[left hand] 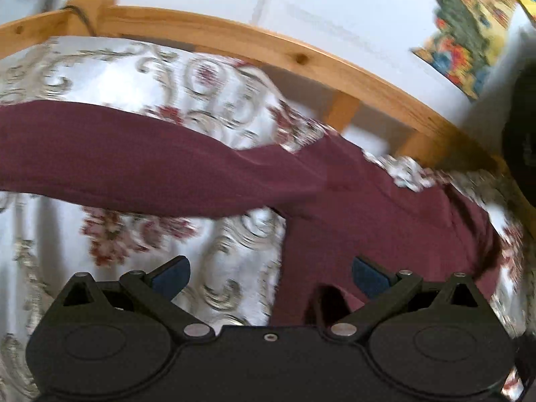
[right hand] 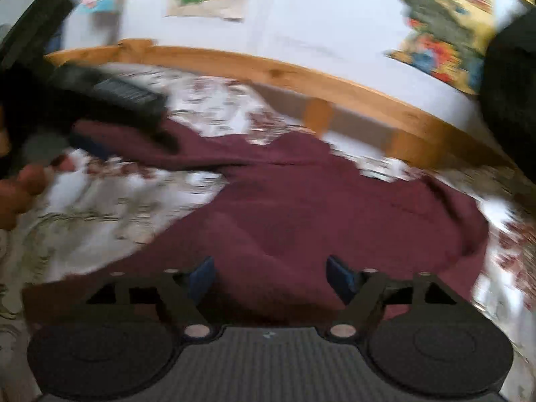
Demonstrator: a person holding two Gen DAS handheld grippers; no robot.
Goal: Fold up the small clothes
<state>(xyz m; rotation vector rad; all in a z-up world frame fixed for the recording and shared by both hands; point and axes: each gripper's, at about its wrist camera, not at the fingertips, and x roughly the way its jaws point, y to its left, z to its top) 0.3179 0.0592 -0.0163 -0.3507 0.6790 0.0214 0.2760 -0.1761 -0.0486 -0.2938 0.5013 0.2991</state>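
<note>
Both grippers, left and right, were wide and held nothing. Between them the red top lay spread on the flowery bed, its sleeve stretched left. A loose grab could bunch it up.

Maroon garment; white bedspread with red-and-grey floral scrolls.

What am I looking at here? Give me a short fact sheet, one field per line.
Garment: maroon long-sleeved top, spread out, one sleeve stretched sideways
Surface: floral bedspread
Behind: wooden bed frame, white wall with pictures
Left tongs: open, holding nothing, over the top's edge
Right tongs: open, holding nothing, over the top's body
Image: motion-blurred
</note>
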